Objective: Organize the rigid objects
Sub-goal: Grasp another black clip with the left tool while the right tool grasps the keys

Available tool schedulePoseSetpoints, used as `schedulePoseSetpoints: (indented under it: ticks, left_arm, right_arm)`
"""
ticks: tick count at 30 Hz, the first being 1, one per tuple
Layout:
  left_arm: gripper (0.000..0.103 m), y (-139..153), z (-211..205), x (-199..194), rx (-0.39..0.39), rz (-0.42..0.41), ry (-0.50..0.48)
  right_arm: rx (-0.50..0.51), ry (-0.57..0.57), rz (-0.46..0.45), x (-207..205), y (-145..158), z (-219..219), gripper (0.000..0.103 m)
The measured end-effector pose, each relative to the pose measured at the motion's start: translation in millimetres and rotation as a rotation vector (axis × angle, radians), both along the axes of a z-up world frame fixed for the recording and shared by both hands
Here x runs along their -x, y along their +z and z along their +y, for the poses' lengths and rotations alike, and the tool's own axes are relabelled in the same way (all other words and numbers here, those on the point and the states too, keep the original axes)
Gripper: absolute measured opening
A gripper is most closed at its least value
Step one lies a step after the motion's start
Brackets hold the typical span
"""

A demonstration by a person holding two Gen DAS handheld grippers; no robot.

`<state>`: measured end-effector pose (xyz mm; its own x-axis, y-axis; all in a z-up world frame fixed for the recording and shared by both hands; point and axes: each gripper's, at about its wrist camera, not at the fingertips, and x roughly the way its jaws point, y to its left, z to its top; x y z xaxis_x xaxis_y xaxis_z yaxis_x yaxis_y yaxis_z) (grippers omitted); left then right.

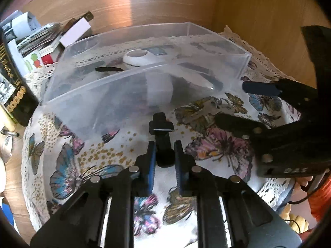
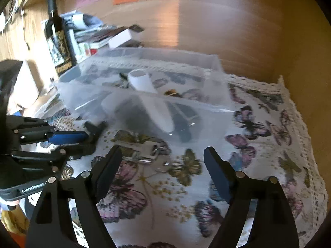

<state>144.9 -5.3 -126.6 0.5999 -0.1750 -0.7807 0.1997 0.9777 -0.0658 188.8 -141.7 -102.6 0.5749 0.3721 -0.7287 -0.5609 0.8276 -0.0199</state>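
Observation:
My left gripper (image 1: 163, 146) is shut on a black plastic part (image 1: 162, 128) with a cross-shaped head, held just in front of a clear plastic box (image 1: 115, 91). The box holds a white cup-like piece (image 1: 140, 59) and dark items. A bunch of keys (image 1: 209, 108) lies on the butterfly cloth beside the box. My right gripper (image 2: 163, 161) is open just short of the keys (image 2: 149, 153). It shows at the right of the left wrist view (image 1: 238, 103). The left gripper (image 2: 86, 138) shows at the left of the right wrist view.
A dark wine bottle (image 2: 58, 39) and a stack of papers and small boxes (image 2: 99, 37) stand left of the clear box (image 2: 144, 78). Wooden walls close the back and right. The lace-edged butterfly cloth (image 2: 269, 144) covers the table.

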Motion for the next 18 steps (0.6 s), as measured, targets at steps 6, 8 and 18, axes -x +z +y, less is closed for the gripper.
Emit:
schedulePoseSetpoints:
  ticks: [6, 8, 18]
  left_arm:
    - [0.016, 2, 18, 15, 0.023, -0.019, 0.009]
    - [0.016, 3, 24, 20, 0.029, -0.030, 0.017]
    - [0.016, 12, 37, 35, 0.062, -0.080, 0.035]
  right_arm:
    - [0.070, 0.027, 0.050, -8, -14, 27, 0.082]
    - [0.094, 0.020, 0.072, -12, -18, 33, 0.082]
    - [0.075, -0.002, 0.102, -21, -22, 34, 0.059]
